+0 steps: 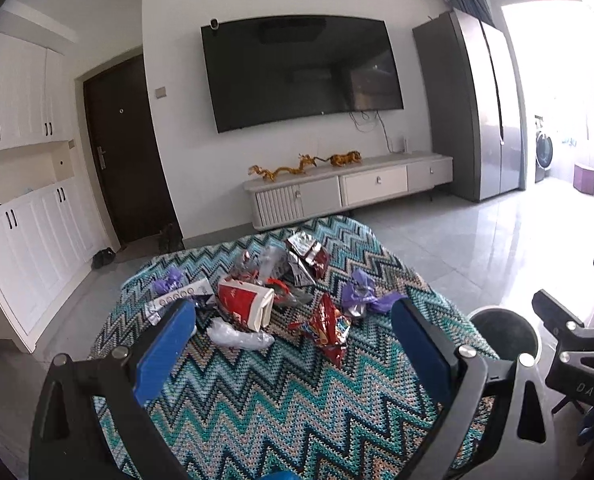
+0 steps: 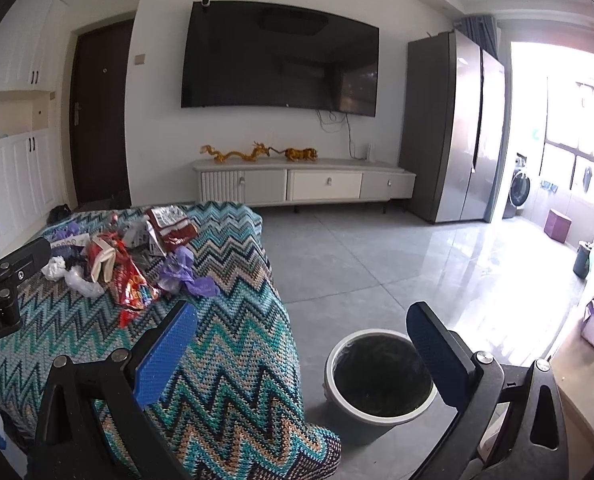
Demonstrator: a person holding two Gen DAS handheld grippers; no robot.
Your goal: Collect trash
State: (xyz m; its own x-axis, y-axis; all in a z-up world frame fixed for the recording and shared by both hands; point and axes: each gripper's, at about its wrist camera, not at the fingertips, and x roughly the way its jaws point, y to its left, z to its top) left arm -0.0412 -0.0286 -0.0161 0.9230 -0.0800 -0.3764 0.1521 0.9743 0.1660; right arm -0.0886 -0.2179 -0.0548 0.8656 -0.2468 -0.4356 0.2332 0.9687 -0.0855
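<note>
The left gripper (image 1: 293,320) hung open and empty over the counter's zigzag cloth (image 1: 281,408); the right gripper (image 2: 301,336), also open, hovered above the bin (image 2: 381,376) at lower centre. Collection looked barely begun: the bin seemed empty, and litter crowded mid-frame. The red snack bag (image 1: 329,330) lay flat, long axis running toward the lower right.

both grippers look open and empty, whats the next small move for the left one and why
Probably ease the left gripper forward and down onto the red snack wrapper. Its jaws stand open and hold nothing, and that wrapper is the nearest piece of the pile on the zigzag blanket, roughly centred between the fingers. The bin sits on the floor beside the blanket, under the open right gripper.
</note>
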